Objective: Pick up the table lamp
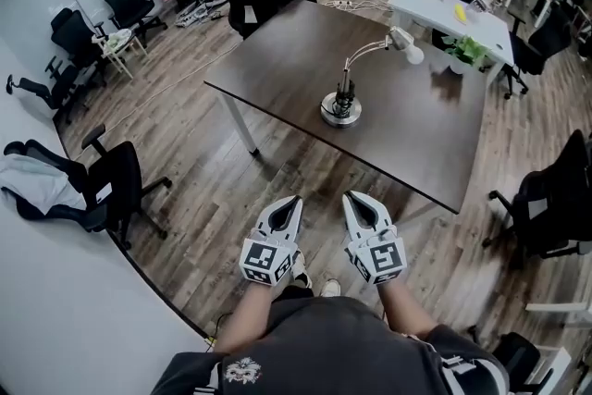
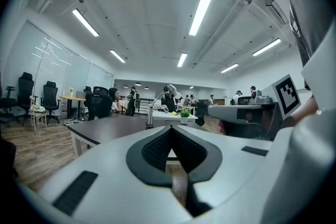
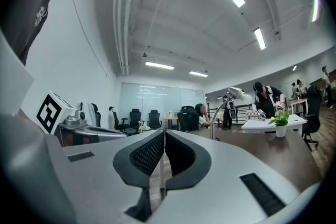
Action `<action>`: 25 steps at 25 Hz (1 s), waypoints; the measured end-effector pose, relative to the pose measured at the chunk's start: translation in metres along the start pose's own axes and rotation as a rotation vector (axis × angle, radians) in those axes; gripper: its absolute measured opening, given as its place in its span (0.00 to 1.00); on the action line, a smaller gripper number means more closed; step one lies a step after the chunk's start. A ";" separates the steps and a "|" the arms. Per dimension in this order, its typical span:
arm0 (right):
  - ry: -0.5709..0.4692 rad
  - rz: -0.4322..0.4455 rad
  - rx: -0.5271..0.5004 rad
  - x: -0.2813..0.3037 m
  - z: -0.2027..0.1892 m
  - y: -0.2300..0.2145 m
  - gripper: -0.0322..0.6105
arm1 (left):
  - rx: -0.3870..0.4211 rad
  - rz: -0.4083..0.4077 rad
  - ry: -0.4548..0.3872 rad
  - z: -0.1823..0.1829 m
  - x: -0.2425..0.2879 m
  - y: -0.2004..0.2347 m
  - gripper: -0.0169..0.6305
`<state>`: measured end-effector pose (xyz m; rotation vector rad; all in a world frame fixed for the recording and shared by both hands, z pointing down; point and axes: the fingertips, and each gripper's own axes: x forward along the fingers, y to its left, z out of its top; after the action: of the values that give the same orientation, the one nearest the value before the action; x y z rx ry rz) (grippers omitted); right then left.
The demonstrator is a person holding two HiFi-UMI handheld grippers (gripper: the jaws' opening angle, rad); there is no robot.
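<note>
**Position.** The table lamp point(image 1: 344, 92) stands upright near the middle of the dark table point(image 1: 416, 134). Its round metal base point(image 1: 340, 110) sits flat on the top. A thin gooseneck point(image 1: 363, 51) arches to a white head point(image 1: 407, 46) on the head view's right.

**Tools.** Both are held level in front of the person, well short of the table's near edge.
- Left gripper point(image 1: 292, 199): jaws together, nothing between them.
- Right gripper point(image 1: 353, 196): jaws together, likewise empty.

**Progress.** The lift is not begun. At least 1 of the 2 tools must open before any hold.

**Handling, as judged.**
- The base looks weighted, so the lamp is likely bottom-heavy.
- The polished metal may slip under the pads.
- The gooseneck probably flexes and the head looks fragile, so neither suits a grip.
- The best hold appears to be the short upright stem just above the base, with the lamp lifted straight up to keep it from tipping.
</note>
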<state>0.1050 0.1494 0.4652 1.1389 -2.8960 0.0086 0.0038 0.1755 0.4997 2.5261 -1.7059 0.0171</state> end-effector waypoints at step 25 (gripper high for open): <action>0.011 -0.163 -0.057 0.164 -0.002 -0.055 0.09 | 0.091 -0.124 -0.006 0.018 0.116 0.154 0.04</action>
<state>0.0222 -0.0023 0.4717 1.3553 -2.7653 -0.0706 -0.0963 0.0091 0.4995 2.6950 -1.5818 0.0803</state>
